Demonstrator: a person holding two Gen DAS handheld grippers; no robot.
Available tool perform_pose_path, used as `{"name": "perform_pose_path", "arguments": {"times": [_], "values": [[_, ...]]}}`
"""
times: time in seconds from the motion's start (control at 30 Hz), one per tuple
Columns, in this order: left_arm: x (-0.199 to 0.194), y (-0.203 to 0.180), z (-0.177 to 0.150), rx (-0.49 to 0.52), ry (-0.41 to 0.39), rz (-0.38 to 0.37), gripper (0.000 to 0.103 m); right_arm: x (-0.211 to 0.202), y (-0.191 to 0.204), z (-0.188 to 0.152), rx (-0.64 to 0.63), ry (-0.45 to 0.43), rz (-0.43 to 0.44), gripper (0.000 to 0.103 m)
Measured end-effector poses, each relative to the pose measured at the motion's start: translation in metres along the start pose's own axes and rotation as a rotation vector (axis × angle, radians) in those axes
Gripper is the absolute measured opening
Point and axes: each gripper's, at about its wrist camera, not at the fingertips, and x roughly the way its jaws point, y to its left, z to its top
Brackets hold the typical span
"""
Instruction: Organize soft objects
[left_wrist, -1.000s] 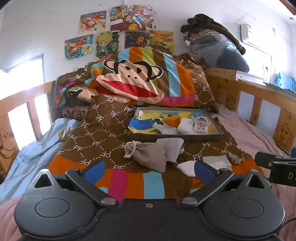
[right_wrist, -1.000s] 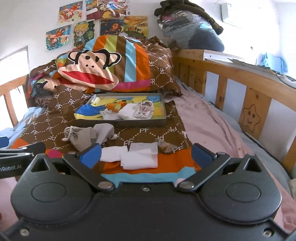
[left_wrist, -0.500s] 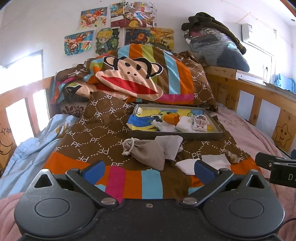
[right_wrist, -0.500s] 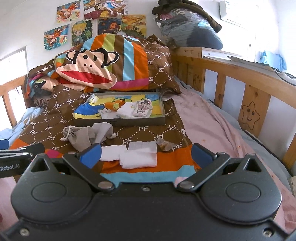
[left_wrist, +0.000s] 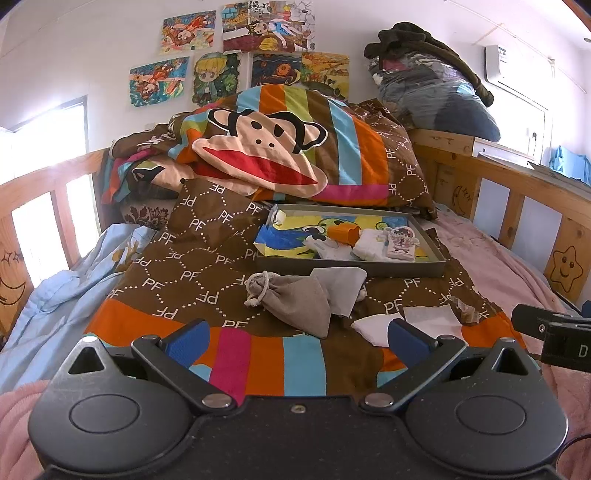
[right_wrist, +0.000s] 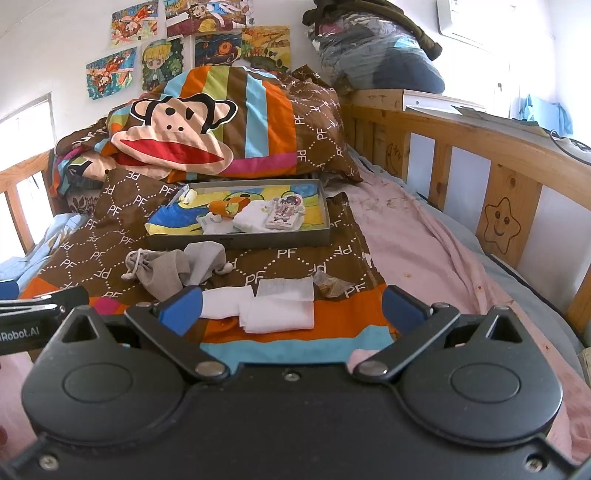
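Bedspread (left_wrist: 207, 280), brown with striped hem, carries my work. Left gripper (left_wrist: 295, 341) and right gripper (right_wrist: 291, 306) both hover with jaws spread wide, gripping nothing. Grey drawstring pouch (left_wrist: 295, 301) lies just before the grey tray (right_wrist: 236, 242), which holds an orange item (right_wrist: 225, 206) and white cloths (right_wrist: 255, 218). Folded white cloths (right_wrist: 277, 312) lie nearest my right gripper.

White wall (left_wrist: 74, 55) hung with bright cartoon drawings (left_wrist: 236, 48) above a wooden-railed bed (right_wrist: 461, 147). Bright daylight through a window (left_wrist: 40, 147) on the left. Star face (right_wrist: 501, 224) drawn on one rail panel.
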Motion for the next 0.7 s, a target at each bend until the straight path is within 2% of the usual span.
{"name": "perform_pose_path", "arguments": {"times": [0.43, 0.7], "values": [[0.0007, 0.0006, 0.0000, 0.000, 0.003, 0.001, 0.102, 0.0005, 0.0007, -0.0004, 0.000, 0.004, 0.001, 0.103], [0.0045, 0.0067, -0.0051, -0.010, 0.019, 0.008, 0.102, 0.0088, 0.0066, -0.0009, -0.017, 0.063, 0.008, 0.103]]}}
